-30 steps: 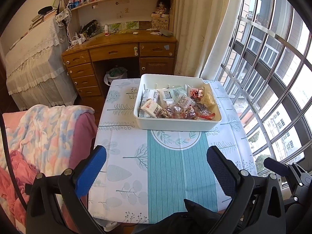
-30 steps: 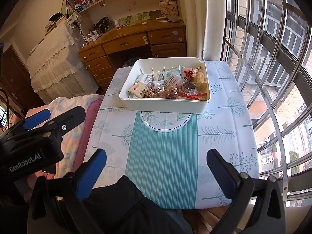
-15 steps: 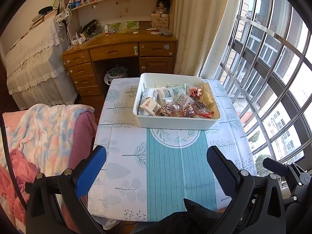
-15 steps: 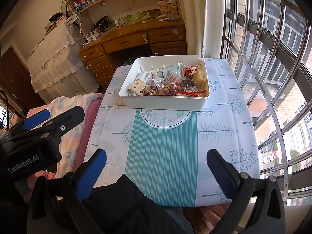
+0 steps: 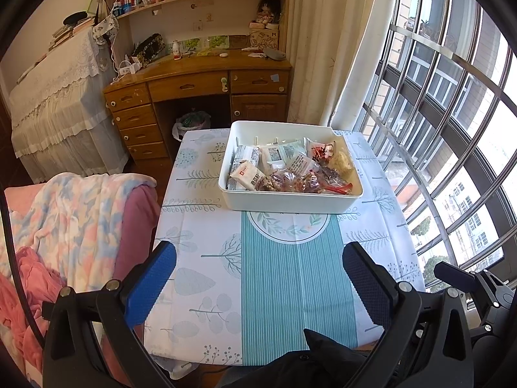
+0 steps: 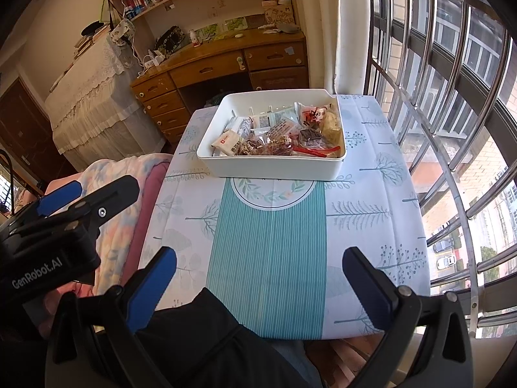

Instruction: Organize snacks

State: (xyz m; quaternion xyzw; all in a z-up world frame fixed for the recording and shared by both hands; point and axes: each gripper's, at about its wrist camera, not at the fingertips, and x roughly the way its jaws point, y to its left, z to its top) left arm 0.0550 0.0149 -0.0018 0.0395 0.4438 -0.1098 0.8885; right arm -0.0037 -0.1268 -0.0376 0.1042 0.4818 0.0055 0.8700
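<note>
You're holding the left claw [image 5: 258, 278] with its blue pads spread wide apart, nothing between them, hovering over the near edge of the tabletop [image 5: 290, 274]. The right claw [image 6: 258, 278] is gaping just as wide and empty, also over the near edge; the left claw is showing in its view at lower left. A dark sleeve [image 6: 200, 333] is lying below the right claw. Ahead of both, well apart from the pads, the white bin [image 5: 284, 200] is sitting on the far half of the tree-print tablecloth, holding the snack packets [image 5: 287, 169] piled loosely inside. A blanket [image 5: 64, 226] is draping left of the tabletop, and a wooden desk [image 5: 200, 84] is standing behind.
</note>
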